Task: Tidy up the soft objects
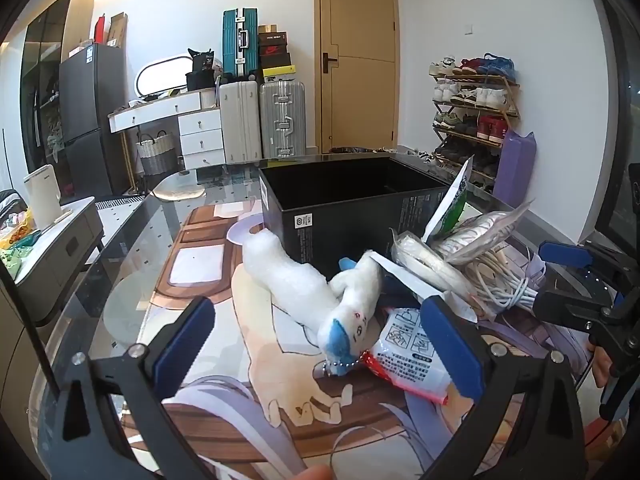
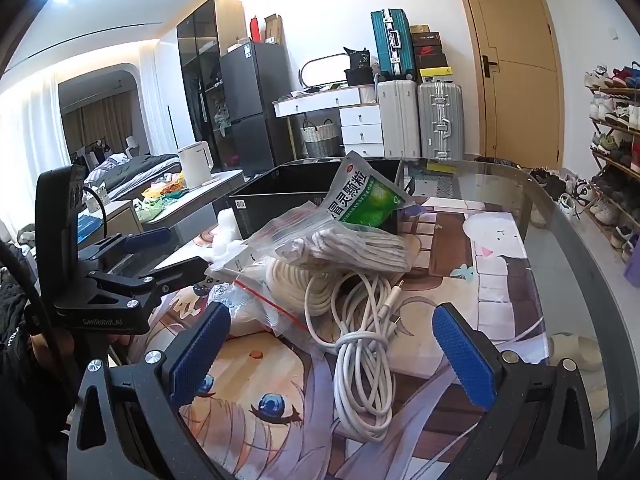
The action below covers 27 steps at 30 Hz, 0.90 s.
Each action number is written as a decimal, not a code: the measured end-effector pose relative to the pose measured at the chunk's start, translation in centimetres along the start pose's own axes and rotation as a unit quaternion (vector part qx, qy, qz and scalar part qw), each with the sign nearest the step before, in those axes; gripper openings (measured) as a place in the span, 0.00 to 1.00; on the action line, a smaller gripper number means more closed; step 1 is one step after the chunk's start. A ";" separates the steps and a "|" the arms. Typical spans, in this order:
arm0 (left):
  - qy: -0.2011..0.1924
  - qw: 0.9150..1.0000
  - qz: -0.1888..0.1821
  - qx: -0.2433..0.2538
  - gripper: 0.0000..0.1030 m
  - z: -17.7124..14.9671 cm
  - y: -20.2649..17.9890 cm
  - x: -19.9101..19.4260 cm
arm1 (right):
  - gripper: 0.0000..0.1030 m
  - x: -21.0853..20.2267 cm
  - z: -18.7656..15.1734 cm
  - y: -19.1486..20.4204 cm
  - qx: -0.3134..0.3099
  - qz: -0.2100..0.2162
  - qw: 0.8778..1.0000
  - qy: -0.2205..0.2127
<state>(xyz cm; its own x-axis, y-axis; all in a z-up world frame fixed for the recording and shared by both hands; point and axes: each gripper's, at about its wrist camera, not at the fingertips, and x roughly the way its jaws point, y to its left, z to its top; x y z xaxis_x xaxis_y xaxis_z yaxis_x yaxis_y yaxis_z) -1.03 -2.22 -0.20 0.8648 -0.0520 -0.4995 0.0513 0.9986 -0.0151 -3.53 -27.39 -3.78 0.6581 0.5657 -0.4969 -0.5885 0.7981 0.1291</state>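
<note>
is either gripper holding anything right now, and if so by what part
Nothing is held. The left gripper is open, its fingers either side of the plush toy without closing on it. The right gripper is open over the white cable.

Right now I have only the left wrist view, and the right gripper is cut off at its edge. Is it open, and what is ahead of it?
Observer: It is open. The right gripper holds nothing, and a bundled white cable lies on the mat straight ahead of it.
Operator: What is in the clear bag behind that cable?
Observer: Folded greyish striped fabric shows through the zip bag.
Operator: Is the green packet in the box yet?
Observer: No. The green packet rests on top of the bag, in front of the black box, not inside it.
</note>
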 end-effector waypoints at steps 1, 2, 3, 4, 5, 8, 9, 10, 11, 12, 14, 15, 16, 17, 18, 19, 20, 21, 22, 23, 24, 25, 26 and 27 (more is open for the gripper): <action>0.000 1.000 -0.001 0.000 1.00 0.0 0.0 0.0 | 1.00 0.0 0.0 -0.1 0.001 0.001 1.000 0.000; 0.000 1.000 -0.001 0.000 1.00 0.0 0.0 0.0 | 1.00 0.0 0.0 -0.1 0.000 0.001 1.000 0.000; 0.000 1.000 -0.001 0.000 1.00 0.0 0.0 0.0 | 1.00 0.0 0.0 -0.1 0.000 0.001 1.000 0.000; 0.000 1.000 -0.001 0.000 1.00 0.0 0.0 -0.1 | 1.00 0.0 0.0 0.0 0.000 0.001 1.000 0.001; 0.000 1.000 -0.001 0.000 1.00 0.0 0.0 -0.1 | 1.00 0.0 0.0 0.0 0.000 0.001 1.000 0.000; -0.001 1.000 -0.002 -0.001 1.00 -0.1 0.0 -0.1 | 1.00 0.0 0.1 0.0 0.001 0.003 1.000 0.000; -0.001 1.000 -0.001 -0.001 1.00 0.0 -0.1 -0.1 | 1.00 0.0 0.1 -0.1 0.002 0.004 1.000 0.000; -0.001 1.000 -0.002 -0.001 1.00 0.0 -0.1 -0.1 | 1.00 0.1 0.1 -0.1 0.003 0.005 1.000 0.000; -0.002 1.000 -0.002 -0.002 1.00 0.0 -0.1 -0.1 | 1.00 0.0 0.2 -0.2 0.004 0.006 1.000 0.000; -0.003 1.000 -0.003 -0.003 1.00 0.0 0.0 -0.1 | 1.00 -0.2 -0.1 0.4 0.000 0.002 1.000 0.000; -0.006 1.000 -0.006 -0.005 1.00 0.0 0.1 -0.2 | 1.00 -0.4 -0.1 0.5 0.004 0.003 1.000 -0.001; -0.009 1.000 -0.006 -0.006 1.00 -0.1 0.1 -0.4 | 1.00 -0.4 0.0 0.6 0.006 0.004 1.000 -0.001; -0.011 1.000 -0.007 -0.005 1.00 -0.1 0.1 -0.5 | 1.00 -0.4 -0.1 0.5 0.008 0.004 1.000 -0.001; -0.011 1.000 -0.009 -0.004 1.00 -0.1 0.1 -0.5 | 1.00 -0.2 -0.3 0.1 0.009 0.004 1.000 -0.001; -0.012 1.000 -0.010 -0.004 1.00 -0.1 0.1 -0.6 | 1.00 0.0 -0.2 0.1 0.009 0.002 1.000 0.000; -0.013 1.000 -0.011 -0.004 1.00 -0.1 0.2 -0.6 | 1.00 0.0 -0.1 0.1 0.009 0.002 1.000 0.000; -0.013 1.000 -0.013 -0.004 1.00 -0.1 0.1 -0.6 | 1.00 -0.1 0.0 -0.1 0.011 0.006 1.000 0.000; -0.014 1.000 -0.013 -0.005 1.00 -0.1 0.2 -0.6 | 1.00 -0.1 0.1 -0.2 0.013 0.008 1.000 0.000; -0.014 1.000 -0.012 -0.004 1.00 -0.1 0.2 -0.7 | 1.00 -0.1 0.1 -0.1 0.013 0.007 1.000 0.000; -0.014 1.000 -0.012 -0.004 1.00 -0.1 0.2 -0.7 | 1.00 0.0 0.1 -0.1 0.012 0.006 1.000 0.000; -0.014 1.000 -0.013 -0.003 1.00 -0.1 0.2 -0.7 | 1.00 -0.1 0.0 -0.3 0.005 0.003 1.000 0.000; -0.015 1.000 -0.013 -0.002 1.00 -0.1 0.1 -0.8 | 1.00 0.0 0.1 -0.3 0.007 0.004 1.000 0.000; -0.015 1.000 -0.012 0.000 1.00 -0.1 0.1 -0.8 | 1.00 -0.1 0.1 -0.3 0.009 0.003 1.000 -0.001; -0.016 1.000 -0.010 0.001 1.00 -0.1 0.1 -0.8 | 1.00 -0.1 0.1 -0.4 0.011 0.003 1.000 -0.001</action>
<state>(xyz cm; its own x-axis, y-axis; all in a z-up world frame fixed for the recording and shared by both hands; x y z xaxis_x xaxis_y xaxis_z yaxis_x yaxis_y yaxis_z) -1.81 -2.10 0.13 0.8787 -0.0727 -0.4717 0.0698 0.9973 -0.0236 -3.31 -27.73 -3.74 0.6561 0.5705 -0.4941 -0.5817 0.7994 0.1506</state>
